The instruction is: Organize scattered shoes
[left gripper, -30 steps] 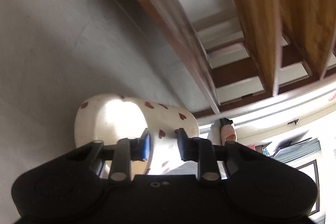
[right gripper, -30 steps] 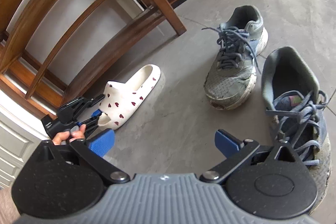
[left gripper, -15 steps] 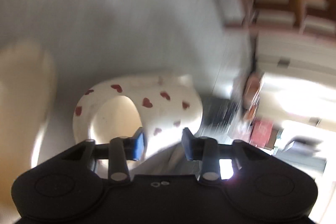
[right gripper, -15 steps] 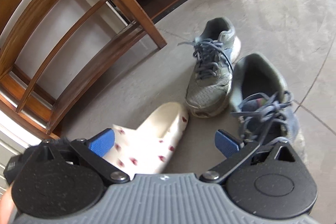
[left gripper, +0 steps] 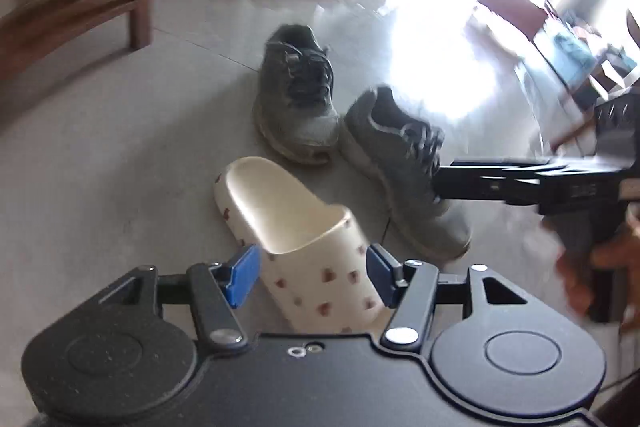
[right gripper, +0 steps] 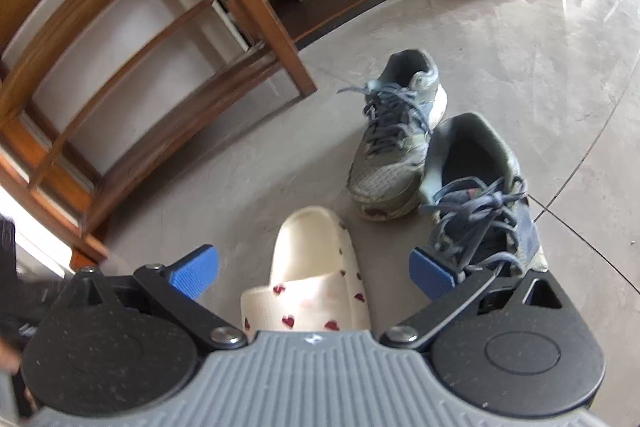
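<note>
While the left gripper (left gripper: pixel 308 277) is hanging low over the grey floor (left gripper: pixel 100 167), its blue pads are standing spread on either side of the strap of the white heart-print slipper (left gripper: pixel 304 239), with a gap showing at each pad, so the jaws are wide and gripping nothing. The slipper is lying flat with its heel end pointing toward the two grey sneakers, the near sneaker (left gripper: pixel 404 171) just beside it and the far sneaker (left gripper: pixel 300 95) toe-to-heel with it. The right gripper (left gripper: pixel 532 183) is reaching in from the right edge, beside the near sneaker; from here I cannot tell how its jaws stand. More shoes are sitting blurred by the far wall.

In the right wrist view, the right gripper (right gripper: pixel 314 273) is showing its jaws wide apart and empty, the slipper (right gripper: pixel 316 267) lying between and below them, the near sneaker (right gripper: pixel 480 199) by the right-hand pad and the far sneaker (right gripper: pixel 400 135) beyond. A wooden rack (right gripper: pixel 132 39) is standing to the left.

Whether the slipper is being set down or about to be taken is not settled here. Either way, the left jaws are best kept square to the strap, and the right pad kept clear of the loose laces
</note>
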The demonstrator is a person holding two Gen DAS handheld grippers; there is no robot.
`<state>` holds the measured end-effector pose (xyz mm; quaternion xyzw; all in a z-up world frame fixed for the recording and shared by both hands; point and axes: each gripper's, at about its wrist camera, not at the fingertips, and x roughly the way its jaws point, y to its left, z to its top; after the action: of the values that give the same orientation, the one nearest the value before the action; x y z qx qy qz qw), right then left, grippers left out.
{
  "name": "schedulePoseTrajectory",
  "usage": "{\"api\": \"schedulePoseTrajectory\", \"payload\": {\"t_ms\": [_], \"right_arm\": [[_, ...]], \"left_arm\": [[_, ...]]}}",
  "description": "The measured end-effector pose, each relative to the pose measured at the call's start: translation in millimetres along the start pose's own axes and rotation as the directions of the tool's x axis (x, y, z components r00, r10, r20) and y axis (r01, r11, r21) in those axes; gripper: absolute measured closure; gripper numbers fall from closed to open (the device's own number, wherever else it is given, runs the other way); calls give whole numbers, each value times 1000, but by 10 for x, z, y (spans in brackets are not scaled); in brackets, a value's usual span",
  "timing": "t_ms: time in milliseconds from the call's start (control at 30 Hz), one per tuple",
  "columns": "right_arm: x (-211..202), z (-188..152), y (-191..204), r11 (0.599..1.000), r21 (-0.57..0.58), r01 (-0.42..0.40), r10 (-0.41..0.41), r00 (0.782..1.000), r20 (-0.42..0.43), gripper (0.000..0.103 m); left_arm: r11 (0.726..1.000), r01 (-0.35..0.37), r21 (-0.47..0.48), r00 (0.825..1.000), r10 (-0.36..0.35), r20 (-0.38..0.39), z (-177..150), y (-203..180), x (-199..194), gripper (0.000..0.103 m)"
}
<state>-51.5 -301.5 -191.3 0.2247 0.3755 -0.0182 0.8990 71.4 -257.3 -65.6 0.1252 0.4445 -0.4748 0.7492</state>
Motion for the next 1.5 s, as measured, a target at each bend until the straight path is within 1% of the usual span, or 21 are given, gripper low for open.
{"api": "schedulePoseTrajectory", "payload": {"t_ms": [67,133,200,300,400,500,567,600,633,667,733,833,967,1033,1067,1133,1200,1300,1367,1433,1500], "right_arm": [[16,-44,94,998,-57,11,-12,1000,-20,0],[64,-172,279,976,-219,3,-20,997,-76,2],[113,-297,459,928,-372,-14,-36,991,-127,1],[226,-402,502,859,-512,-5,-58,993,-107,3],[338,-508,544,769,-639,6,-77,994,-83,3],[451,-613,587,660,-751,18,-91,994,-56,3],[526,-684,615,579,-815,27,-98,994,-37,11],[564,-719,629,535,-844,31,-101,995,-28,25],[601,-754,643,491,-871,35,-103,994,-18,28],[639,-789,657,445,-895,40,-105,994,-8,30],[709,-859,684,351,-935,48,-107,994,11,41],[601,-920,650,302,-953,-2,-81,996,-28,50],[457,-1003,605,233,-970,-68,-49,995,-82,52],[384,-1045,584,198,-975,-101,-35,993,-110,52],[334,-1079,589,191,-973,-130,-21,990,-137,52],[135,-1134,589,165,-954,-250,38,968,-247,52],[1,-1224,604,142,-942,-305,65,952,-298,51],[-108,-1318,633,156,-918,-365,91,931,-354,51],[-150,-1253,633,243,-887,-392,116,920,-375,51],[-181,-1037,536,429,-793,-433,177,901,-396,50],[-219,-840,383,584,-682,-440,234,896,-378,48]], "left_arm": [[999,-38,33,999,38,1,-8,185,32,44],[996,-82,20,997,82,15,4,296,22,44],[995,-97,-16,995,97,31,28,413,-6,44],[994,-99,-36,993,101,58,56,431,-17,41],[995,-97,-3,992,97,80,117,239,6,40],[997,-66,32,994,63,90,81,61,-32,39],[997,-57,42,994,53,91,89,-15,-32,39],[997,-57,45,995,53,90,82,-36,-37,39],[997,-57,48,995,53,89,75,-55,-43,39],[997,-57,50,995,52,88,67,-74,-48,39],[997,-69,40,994,65,92,60,-58,-78,38],[996,-85,16,992,83,95,73,1,-122,37],[996,-85,-22,991,87,102,113,61,-128,36],[997,-77,-19,991,79,107,129,52,-115,35],[997,-75,-13,991,76,108,135,40,-107,35],[998,-65,0,992,65,108,147,16,-86,34],[998,-58,16,993,56,109,178,-22,-39,34],[998,-58,40,992,53,115,266,-101,75,33],[997,-58,55,992,51,118,325,-154,151,32],[996,-58,71,991,49,122,383,-207,227,31],[995,-58,87,991,47,126,442,-260,303,31]]}}
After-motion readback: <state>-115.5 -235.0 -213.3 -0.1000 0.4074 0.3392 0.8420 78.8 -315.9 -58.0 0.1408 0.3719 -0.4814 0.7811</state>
